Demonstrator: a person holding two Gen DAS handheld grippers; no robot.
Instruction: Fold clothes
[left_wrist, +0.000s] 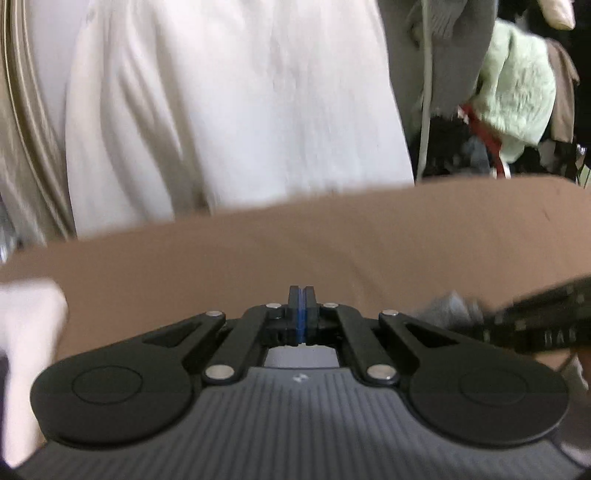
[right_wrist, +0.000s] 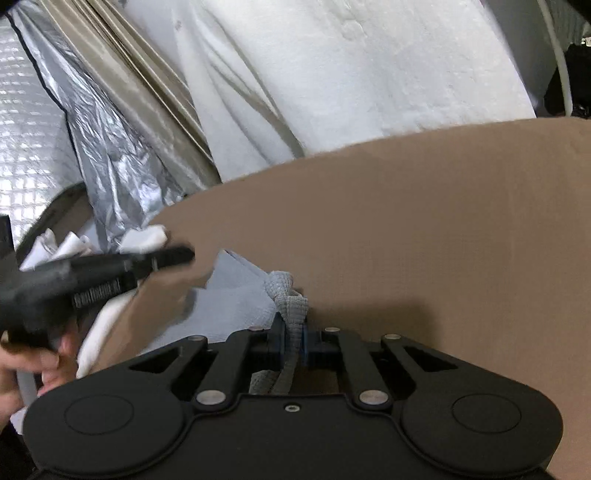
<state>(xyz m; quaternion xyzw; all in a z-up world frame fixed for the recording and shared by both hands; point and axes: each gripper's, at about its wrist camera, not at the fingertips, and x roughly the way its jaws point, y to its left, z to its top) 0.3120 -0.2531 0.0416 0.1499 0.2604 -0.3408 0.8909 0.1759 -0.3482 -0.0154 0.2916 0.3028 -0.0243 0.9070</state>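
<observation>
Item: brown table (right_wrist: 424, 240), filling the view ahead of both sets of fingers; bare board, good for laying cloth flat.
Item: white draped sheet (left_wrist: 240, 103) beyond the table's far edge; silver foil cover (right_wrist: 110, 155) to its left; heaped garments, pale green fleece (left_wrist: 517, 96) among them, far right.
Item: grey knit cloth (right_wrist: 291, 306), pinched between the right gripper (right_wrist: 293, 332) fingers, trailing left over the table.
Item: left gripper (left_wrist: 302, 299), fingers pressed together on nothing we can see.
We judge the next move wants the left fingers on the loose corner, cloth drawn taut before creasing.
</observation>
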